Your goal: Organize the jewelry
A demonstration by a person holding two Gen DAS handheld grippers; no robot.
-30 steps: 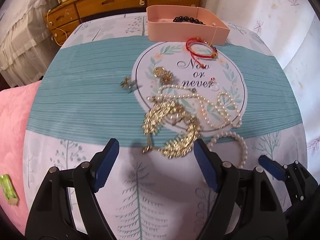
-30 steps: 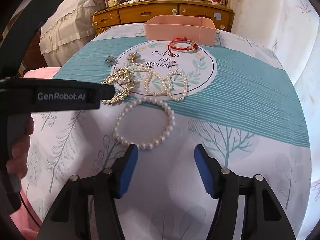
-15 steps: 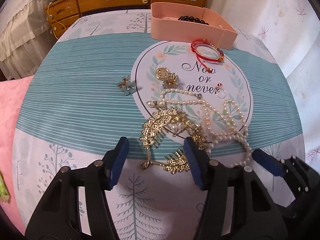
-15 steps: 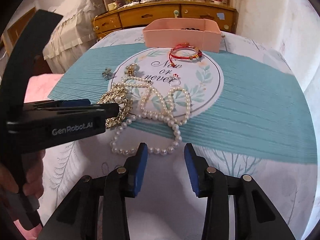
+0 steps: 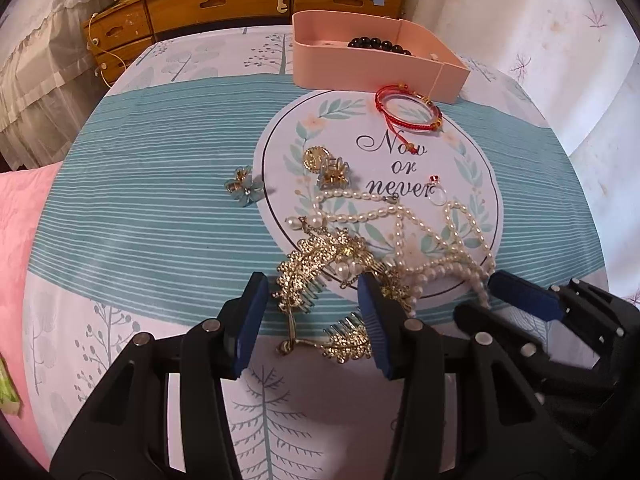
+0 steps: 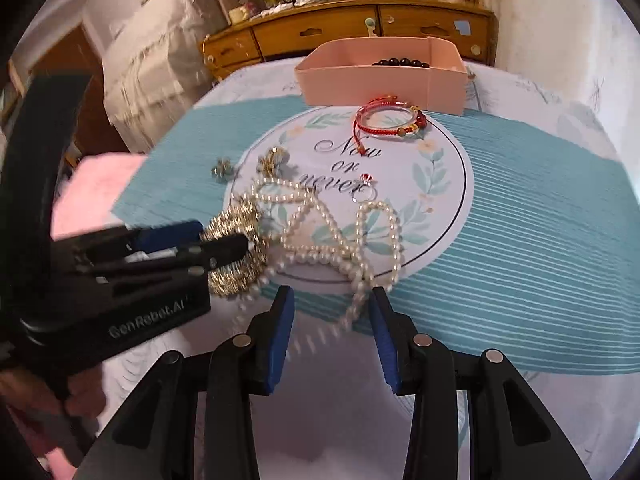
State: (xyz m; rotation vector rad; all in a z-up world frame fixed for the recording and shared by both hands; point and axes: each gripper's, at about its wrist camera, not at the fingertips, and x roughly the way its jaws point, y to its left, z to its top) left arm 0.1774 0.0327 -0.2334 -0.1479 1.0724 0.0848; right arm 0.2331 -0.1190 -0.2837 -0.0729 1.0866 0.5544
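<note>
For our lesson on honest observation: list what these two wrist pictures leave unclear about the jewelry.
- Pink box, both views: its near wall hides most of the inside; only black beads show.
- Pearl bracelet, right wrist view: motion blur near the jaws.
- Gold hair comb, right wrist view: the left gripper covers it.
- Ring: too small for detail.

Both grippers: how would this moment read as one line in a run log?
left gripper: closing around gold hair comb | right gripper: open, pearl strand between jaws | pink box: holds dark beads
</note>
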